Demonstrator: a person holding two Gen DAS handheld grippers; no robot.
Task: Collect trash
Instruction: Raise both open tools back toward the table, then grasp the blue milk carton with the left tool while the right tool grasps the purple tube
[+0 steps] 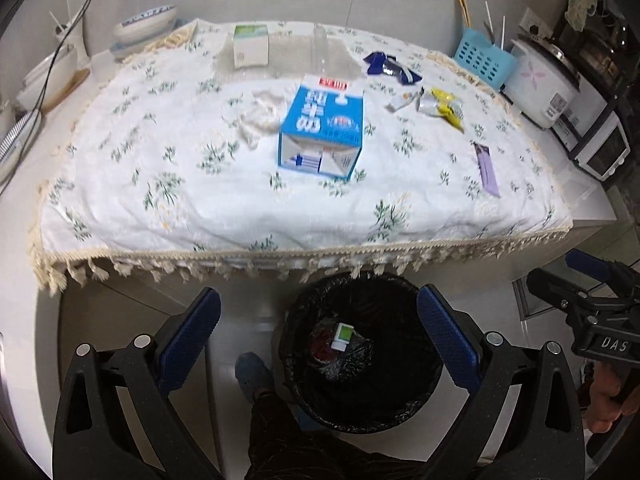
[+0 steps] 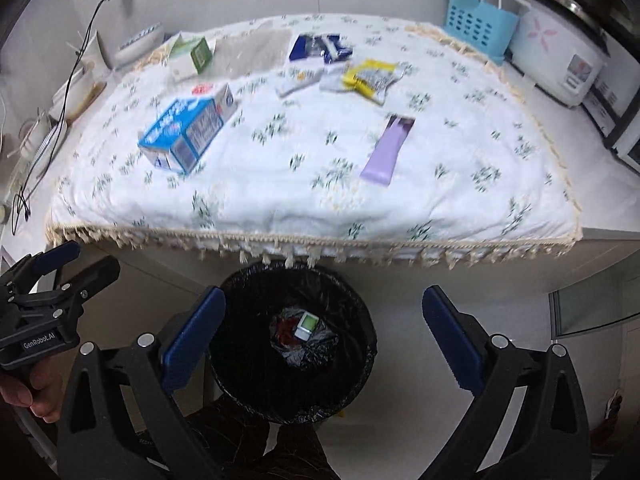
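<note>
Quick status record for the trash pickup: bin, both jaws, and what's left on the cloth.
bin: black-lined trash bin on the floor below the table edge, holding a small green-and-white box and crumpled wrappers
left gripper: jaws open, empty, above the bin
right gripper: jaws open, empty, above the bin
left on tablecloth: blue milk carton on its side, purple tube, yellow wrapper, dark blue wrapper, green-and-white carton, crumpled tissue

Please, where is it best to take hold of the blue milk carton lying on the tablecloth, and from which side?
Probably from above, fingers across the long side walls of the blue milk carton at mid-length: it lies flat on its side, walls parallel, with free tablecloth on both sides.
</note>
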